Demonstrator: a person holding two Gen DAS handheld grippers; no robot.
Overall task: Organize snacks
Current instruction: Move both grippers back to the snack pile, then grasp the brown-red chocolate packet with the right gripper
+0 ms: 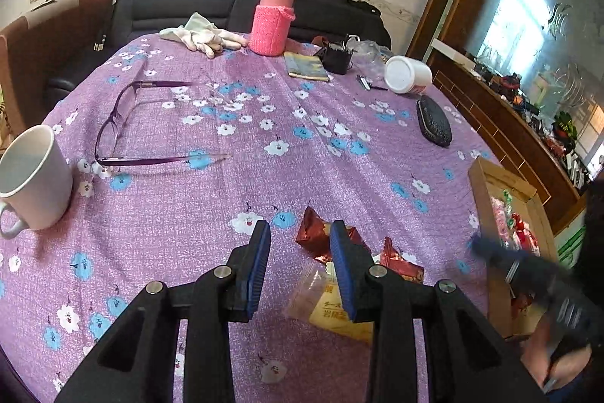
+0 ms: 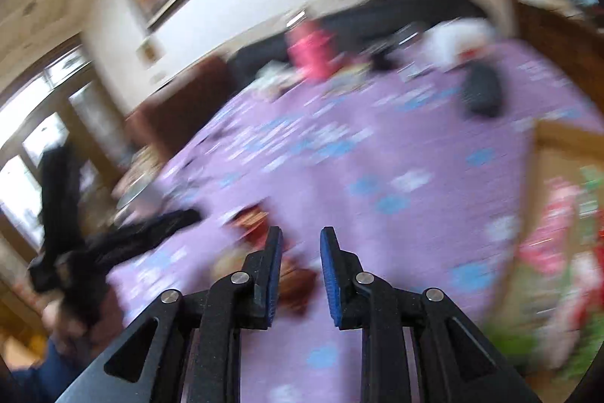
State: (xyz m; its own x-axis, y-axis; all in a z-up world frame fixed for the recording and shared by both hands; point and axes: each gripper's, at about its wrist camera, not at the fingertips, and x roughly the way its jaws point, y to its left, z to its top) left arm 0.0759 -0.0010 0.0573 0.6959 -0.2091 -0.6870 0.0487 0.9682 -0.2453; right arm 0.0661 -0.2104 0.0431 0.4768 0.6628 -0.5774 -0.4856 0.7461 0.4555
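On the purple flowered tablecloth [image 1: 264, 176] lie a red foil snack packet [image 1: 315, 233], a second red packet [image 1: 402, 265] and a clear-and-yellow packet [image 1: 332, 308]. My left gripper [image 1: 301, 227] hovers just left of them, open, with only cloth between its blue pads. A cardboard box [image 1: 487, 184] at the right edge holds pink, red and green snacks. The right gripper [image 1: 528, 267] shows blurred in front of that box. In the blurred right wrist view my right gripper [image 2: 302, 232] is open and holds nothing, with a red packet [image 2: 298, 284] just left of its gap and the box [image 2: 558, 138] to the right.
A white mug [image 1: 34, 176] stands at the left edge, with purple glasses [image 1: 124, 123] beside it. Farther back are white gloves [image 1: 200, 34], a pink-sleeved bottle [image 1: 272, 21], a tipped white jar [image 1: 409, 74] and a black case [image 1: 433, 121]. A wooden cabinet [image 1: 490, 108] runs along the right.
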